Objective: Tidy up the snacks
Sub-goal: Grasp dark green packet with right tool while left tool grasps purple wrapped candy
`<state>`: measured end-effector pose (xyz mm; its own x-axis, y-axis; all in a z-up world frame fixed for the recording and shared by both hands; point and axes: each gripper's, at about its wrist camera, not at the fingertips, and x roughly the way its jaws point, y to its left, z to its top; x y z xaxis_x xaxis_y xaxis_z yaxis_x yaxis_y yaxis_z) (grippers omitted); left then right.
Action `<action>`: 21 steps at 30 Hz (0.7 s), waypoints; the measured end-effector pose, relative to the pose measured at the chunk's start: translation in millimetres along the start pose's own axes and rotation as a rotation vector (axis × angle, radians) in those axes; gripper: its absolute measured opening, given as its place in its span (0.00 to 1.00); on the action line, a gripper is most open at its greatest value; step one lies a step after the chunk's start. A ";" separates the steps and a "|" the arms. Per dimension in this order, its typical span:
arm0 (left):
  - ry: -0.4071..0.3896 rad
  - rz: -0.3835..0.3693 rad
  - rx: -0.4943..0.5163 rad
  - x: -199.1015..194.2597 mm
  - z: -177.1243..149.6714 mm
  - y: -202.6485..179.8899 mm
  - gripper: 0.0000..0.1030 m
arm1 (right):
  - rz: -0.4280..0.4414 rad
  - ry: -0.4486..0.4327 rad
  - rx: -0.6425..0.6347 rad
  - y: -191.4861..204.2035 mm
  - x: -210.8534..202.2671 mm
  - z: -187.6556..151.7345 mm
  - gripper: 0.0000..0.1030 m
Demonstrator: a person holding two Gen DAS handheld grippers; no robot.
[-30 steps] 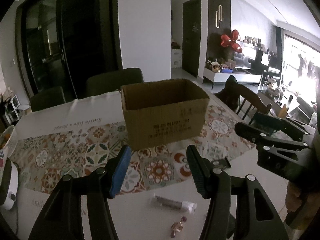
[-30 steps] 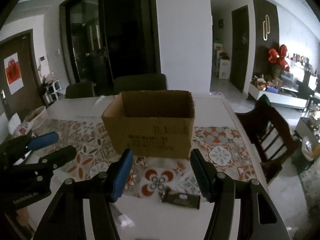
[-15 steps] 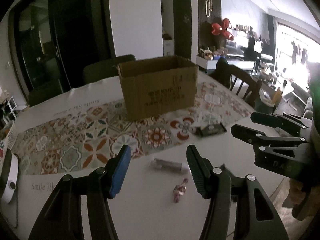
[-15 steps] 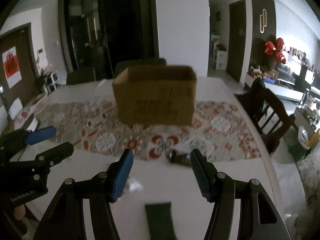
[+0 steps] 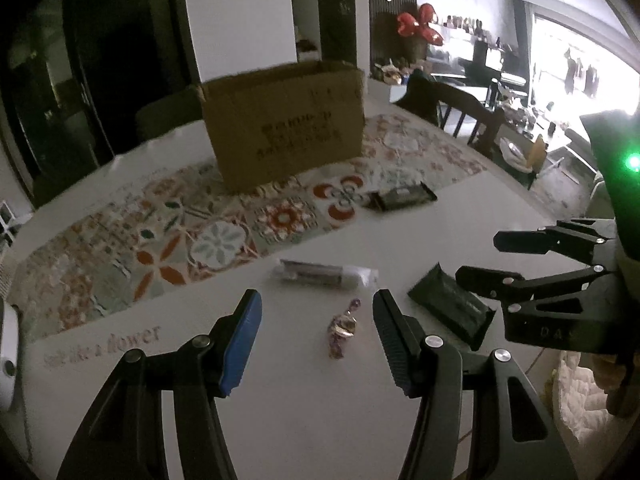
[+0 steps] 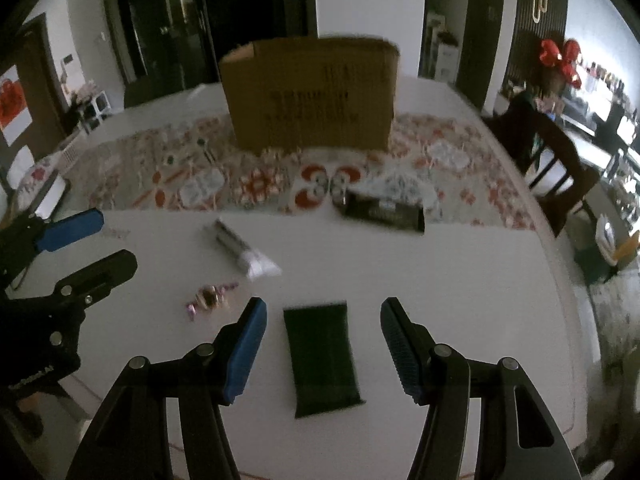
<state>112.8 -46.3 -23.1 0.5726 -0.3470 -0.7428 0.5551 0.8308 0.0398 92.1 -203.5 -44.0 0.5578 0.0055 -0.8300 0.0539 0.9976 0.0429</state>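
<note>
You're holding both tongs w/ jaws apart, nothing gripped: left gripper hovering over a crinkly purple-foil candy, right gripper over a flat dark-green pouch. Four snacks are lying on the smooth white table: candy, pouch, a clear tube-shaped sleeve, a dark bar touching the tile-patterned runner. One corrugated cardboard box is sitting behind them.

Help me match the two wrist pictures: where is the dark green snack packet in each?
Left wrist: dark green snack packet lies right of the left gripper.
Right wrist: it lies between the right gripper's open fingers.
Shared landmark: cardboard box.
</note>
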 end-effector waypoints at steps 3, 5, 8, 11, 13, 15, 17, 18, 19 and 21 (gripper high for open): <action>0.032 -0.017 -0.013 10.4 -3.9 1.0 0.55 | 0.013 0.054 0.003 0.1 11.3 -4.5 0.58; 0.049 -0.035 -0.019 17.3 -7.2 0.5 0.55 | 0.023 0.089 0.008 -0.7 19.3 -7.7 0.58; 0.081 -0.055 -0.025 28.1 -10.7 -1.3 0.55 | 0.030 0.120 0.012 -1.1 27.3 -10.3 0.58; 0.114 -0.083 -0.036 40.4 -12.6 -3.8 0.55 | 0.038 0.151 0.019 -2.2 35.2 -12.8 0.58; 0.127 -0.092 -0.038 46.3 -12.6 -6.0 0.55 | 0.040 0.165 0.024 -3.7 39.5 -14.4 0.58; 0.138 -0.092 -0.035 51.5 -12.7 -8.4 0.55 | 0.047 0.182 0.030 -5.3 44.4 -15.9 0.58; 0.149 -0.100 -0.036 56.1 -12.8 -9.7 0.55 | 0.055 0.202 0.036 -6.2 48.9 -18.2 0.58; 0.159 -0.103 -0.038 59.5 -13.2 -10.0 0.55 | 0.056 0.206 0.036 -6.9 50.3 -18.6 0.58; 0.165 -0.103 -0.040 61.6 -13.5 -9.9 0.55 | 0.054 0.212 0.036 -7.0 51.9 -19.5 0.58; 0.176 -0.108 -0.044 66.3 -15.0 -9.6 0.55 | 0.054 0.216 0.036 -6.9 53.9 -20.7 0.58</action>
<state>136.3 -70.7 -82.7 0.3948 -0.3566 -0.8467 0.5781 0.8127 -0.0728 104.6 -208.7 -100.6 0.3703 0.0777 -0.9257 0.0601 0.9924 0.1074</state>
